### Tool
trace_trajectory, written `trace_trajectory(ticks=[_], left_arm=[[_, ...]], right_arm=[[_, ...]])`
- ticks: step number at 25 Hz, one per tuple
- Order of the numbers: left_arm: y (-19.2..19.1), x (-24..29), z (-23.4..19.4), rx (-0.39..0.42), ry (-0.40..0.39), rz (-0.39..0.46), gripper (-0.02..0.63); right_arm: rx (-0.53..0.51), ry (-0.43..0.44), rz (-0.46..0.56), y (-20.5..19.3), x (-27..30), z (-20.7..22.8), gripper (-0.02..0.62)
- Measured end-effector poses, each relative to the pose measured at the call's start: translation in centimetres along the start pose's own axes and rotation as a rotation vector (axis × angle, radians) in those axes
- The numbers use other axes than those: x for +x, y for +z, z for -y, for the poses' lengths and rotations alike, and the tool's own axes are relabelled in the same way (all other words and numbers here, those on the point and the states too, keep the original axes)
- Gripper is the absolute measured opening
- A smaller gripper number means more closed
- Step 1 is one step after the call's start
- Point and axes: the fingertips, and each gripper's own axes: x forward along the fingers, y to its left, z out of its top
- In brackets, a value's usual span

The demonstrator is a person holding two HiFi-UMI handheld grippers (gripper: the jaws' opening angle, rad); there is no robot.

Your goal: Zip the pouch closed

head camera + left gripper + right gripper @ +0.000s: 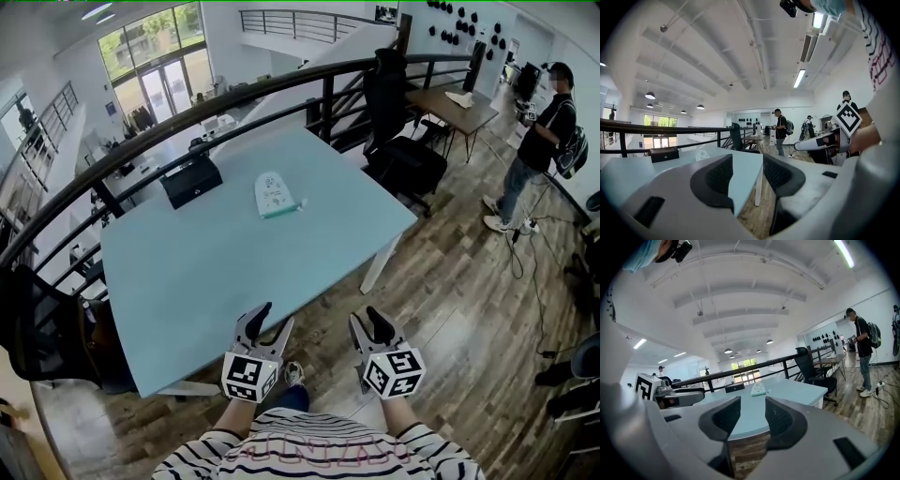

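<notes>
Left gripper (274, 319) and right gripper (367, 319) both open, empty, off the near edge of the pale-blue rectangular tabletop (187, 281); flat white-and-mint fabric pouch (272, 195) lies untouched near the far edge, so zipping looks not yet started.

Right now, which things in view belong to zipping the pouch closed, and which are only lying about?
For the job: pouch, left gripper, right gripper, both with jaws open and empty.
Only lying about: black box, office chair, wooden desk.
</notes>
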Motion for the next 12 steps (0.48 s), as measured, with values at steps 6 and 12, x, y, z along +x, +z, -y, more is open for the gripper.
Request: trace_trajectory(ticks=[6,12], left_arm=[[1.1,3.5,-6.4,0.001,0.043,0.010,0.182],[2.2,6.2,-13.0,-0.004,0.086,0.012,0.182]], right_arm=[[-0.004,0.013,0.000,2.4,7.5,1.0,0.158],[-0.016,0.044,0.000,5.0,15.0,0.5,0.158]])
